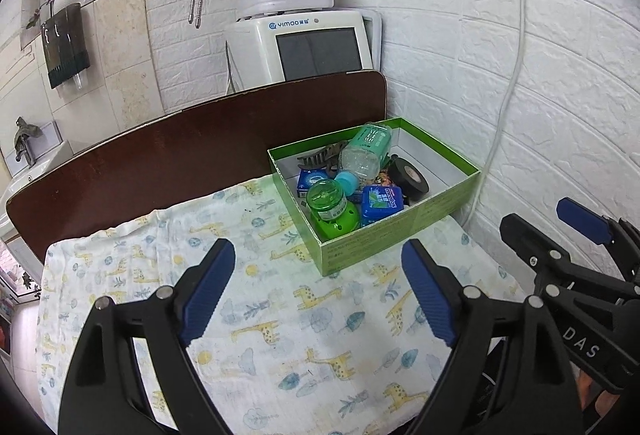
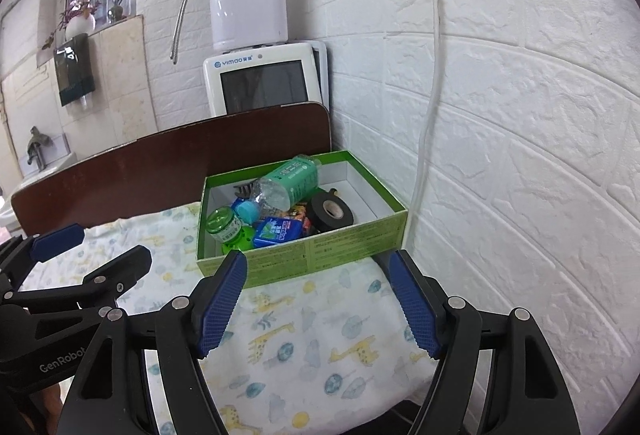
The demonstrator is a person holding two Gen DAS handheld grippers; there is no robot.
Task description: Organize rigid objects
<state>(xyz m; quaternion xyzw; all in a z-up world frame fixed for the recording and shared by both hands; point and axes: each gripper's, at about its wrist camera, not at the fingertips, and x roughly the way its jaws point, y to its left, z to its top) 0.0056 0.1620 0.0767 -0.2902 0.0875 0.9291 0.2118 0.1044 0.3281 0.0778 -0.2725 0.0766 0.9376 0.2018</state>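
Note:
A green cardboard box stands at the table's far right corner against the wall. Inside lie a plastic bottle with a green label, a small green jar, a blue mint tin, a roll of black tape, a dark hair clip and other small packets. My left gripper is open over the cloth, short of the box, holding nothing. My right gripper is open just before the box's near wall, also holding nothing.
A giraffe-print cloth covers the table. A dark brown board stands behind it, with a white appliance beyond. A white brick wall and hanging cable border the right side. A sink with tap sits far left.

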